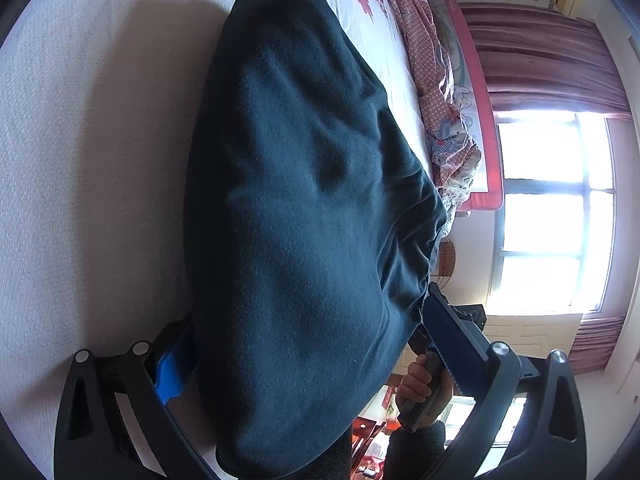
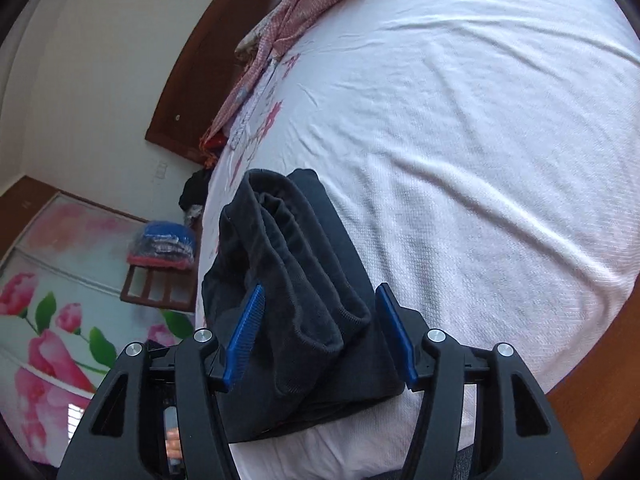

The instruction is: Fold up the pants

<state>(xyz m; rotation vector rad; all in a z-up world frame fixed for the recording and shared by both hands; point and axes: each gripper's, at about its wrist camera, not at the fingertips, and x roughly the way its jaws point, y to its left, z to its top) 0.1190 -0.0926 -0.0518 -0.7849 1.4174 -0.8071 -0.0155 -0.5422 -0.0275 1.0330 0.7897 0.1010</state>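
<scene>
The pants are a dark, soft fleece, matte and slightly fuzzy, folded into a thick oblong bundle whose rolled layers stack up like a loose scroll. They lie on the bed, close to its near edge, on a white waffle-textured bedspread that is creased into long shallow ridges.

The right gripper straddles the near end of the bundle. Its blue ribbed pads stand apart on either side of the cloth, the left one against the fleece and the right one just beside it, so the jaws look parted rather than pinching.

From the left gripper the pants fill the view as a broad, rounded dark slab with soft dimples. Its two blue pads sit wide apart at the flanks of the cloth; whether they press on it I cannot tell. Beyond the right pad, a hand grips a grey handle.

A pink checked quilt lies crumpled along the far side of the bed, and maroon curtains hang in pleats above a bright window.
</scene>
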